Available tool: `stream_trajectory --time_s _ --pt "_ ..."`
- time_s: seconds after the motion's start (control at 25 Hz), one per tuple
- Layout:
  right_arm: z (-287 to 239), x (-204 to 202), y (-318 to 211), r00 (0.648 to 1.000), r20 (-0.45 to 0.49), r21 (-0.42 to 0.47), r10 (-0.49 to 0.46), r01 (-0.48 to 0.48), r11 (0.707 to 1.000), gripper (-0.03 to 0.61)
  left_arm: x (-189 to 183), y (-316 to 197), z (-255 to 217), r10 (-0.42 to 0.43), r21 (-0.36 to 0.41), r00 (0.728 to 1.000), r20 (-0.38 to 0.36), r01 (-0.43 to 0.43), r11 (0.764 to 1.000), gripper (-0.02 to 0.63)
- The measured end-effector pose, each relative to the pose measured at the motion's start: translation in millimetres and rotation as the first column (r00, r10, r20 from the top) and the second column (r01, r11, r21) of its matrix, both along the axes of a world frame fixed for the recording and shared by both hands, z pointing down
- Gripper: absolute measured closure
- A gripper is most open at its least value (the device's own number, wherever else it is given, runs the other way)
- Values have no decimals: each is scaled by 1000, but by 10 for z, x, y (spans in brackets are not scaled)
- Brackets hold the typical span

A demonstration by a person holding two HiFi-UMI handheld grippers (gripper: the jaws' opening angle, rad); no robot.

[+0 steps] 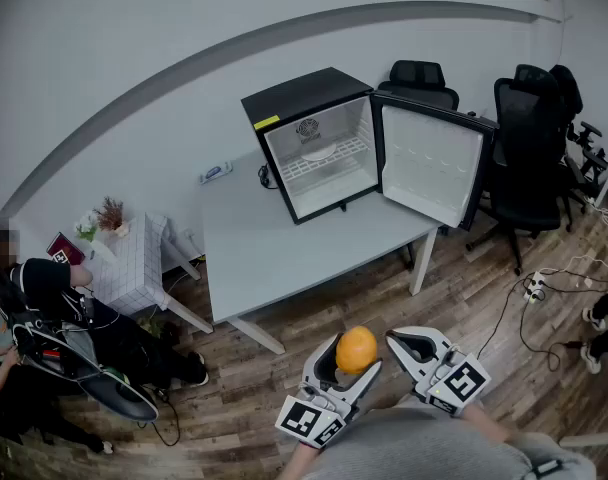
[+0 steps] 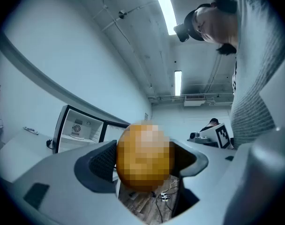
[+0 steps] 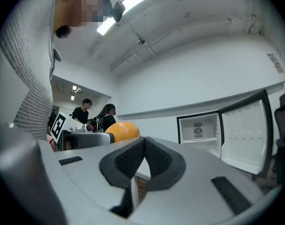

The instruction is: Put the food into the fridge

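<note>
The orange sits between the jaws of the left gripper, pinched on both sides by the dark pads. The jaws stand wide around it, and its top rises above them. It is well short of the fridge, with the grey table and a strip of wood-plank floor between them. The fridge stands on that table with its door swung open to the right.

The right gripper is just beside the left one, on the side nearer the fridge door. Its jaws are pressed together with nothing between them.

Both grippers are held low in front of the person's body, roughly level, and aimed towards the fridge. Grey ribbed knit sleeves show behind them.

The orange is round and smooth with a bright skin. The grippers are pale grey moulded plastic, and their pads are black with a fine ridged texture. The fridge is a small black box with a white lining. It has a white wire shelf inside.
</note>
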State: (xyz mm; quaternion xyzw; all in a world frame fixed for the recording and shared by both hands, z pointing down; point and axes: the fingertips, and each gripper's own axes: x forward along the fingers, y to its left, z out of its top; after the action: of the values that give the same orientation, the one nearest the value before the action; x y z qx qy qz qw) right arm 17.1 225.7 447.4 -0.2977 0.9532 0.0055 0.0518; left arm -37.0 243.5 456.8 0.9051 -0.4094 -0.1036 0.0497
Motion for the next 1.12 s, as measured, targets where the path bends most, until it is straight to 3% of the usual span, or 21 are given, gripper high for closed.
stream_trajectory --time_s 0.88,1.12 --pt "-13 16 -36 1000 -11 -2 6 -6 1000 566 12 -31 14 -2 -9 1000 1 2 1000 250" --pt "-68 16 -44 999 38 7 -17 17 1000 566 4 -56 23 -4 -9 1000 0 4 1000 250"
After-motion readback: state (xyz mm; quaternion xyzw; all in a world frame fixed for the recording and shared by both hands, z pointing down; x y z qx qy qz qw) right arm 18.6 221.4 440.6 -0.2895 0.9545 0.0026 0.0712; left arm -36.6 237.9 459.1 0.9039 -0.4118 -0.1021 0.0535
